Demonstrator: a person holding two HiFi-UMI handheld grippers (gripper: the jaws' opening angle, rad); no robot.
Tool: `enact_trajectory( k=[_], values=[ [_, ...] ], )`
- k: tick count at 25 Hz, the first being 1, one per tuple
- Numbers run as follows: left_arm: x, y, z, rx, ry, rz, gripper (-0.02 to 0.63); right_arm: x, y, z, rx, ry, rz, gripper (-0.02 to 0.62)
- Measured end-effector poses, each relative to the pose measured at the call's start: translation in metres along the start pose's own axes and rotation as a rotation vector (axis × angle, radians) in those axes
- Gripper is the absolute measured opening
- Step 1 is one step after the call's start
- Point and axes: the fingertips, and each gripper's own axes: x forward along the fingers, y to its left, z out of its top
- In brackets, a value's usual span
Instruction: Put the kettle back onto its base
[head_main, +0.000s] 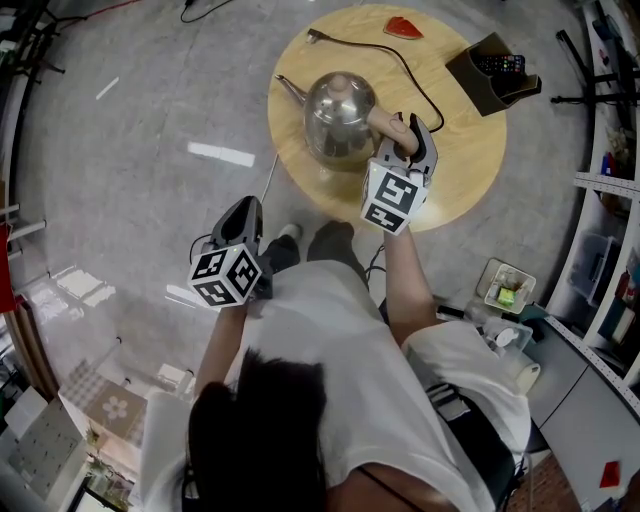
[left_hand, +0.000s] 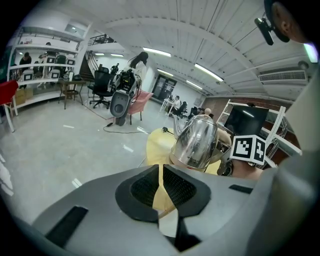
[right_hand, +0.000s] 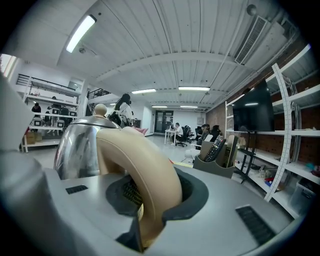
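Nearest, the left tool (left_hand: 160, 175) hangs off the worktop's near edge, by the person's body. Its jaws are drawn almost together with only a sliver of light between them, and nothing is in them. It plays no part in the carry.

Further out, the right tool (head_main: 408, 140) is over the round wooden worktop (head_main: 460, 170). Its jaws pinch the kettle's tan handle (right_hand: 142, 165), which fills the gap between the pads.

Kettle (head_main: 338, 115): steel body, upright, spout pointing away from the right tool, over the middle-left of the worktop.

Base: not separately visible from above, since the body covers whatever lies under it. From the left gripper view a tan band (left_hand: 173, 159) shows below the body's lower edge. It may be the base, but I cannot tell whether the kettle is seated on it or just above it.

A black cord (head_main: 385, 50) runs from the far rim toward the handle side, which fits a base lying under the kettle.

Judgement: the carry looks nearly complete or complete. What remains is confirming the seat, then letting go of the handle and drawing back.

Far side: a red object (head_main: 404, 27) and a holder with remotes (head_main: 478, 80), both well apart from the kettle.
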Motion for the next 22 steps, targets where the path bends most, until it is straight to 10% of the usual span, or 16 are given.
enact_trajectory(
  k=[22],
  values=[
    [0.002, 0.001, 0.005, 0.019, -0.009, -0.032, 0.046, -0.015, 0.004, -0.022, 0.002, 0.037, 0.027, 0.091]
  ],
)
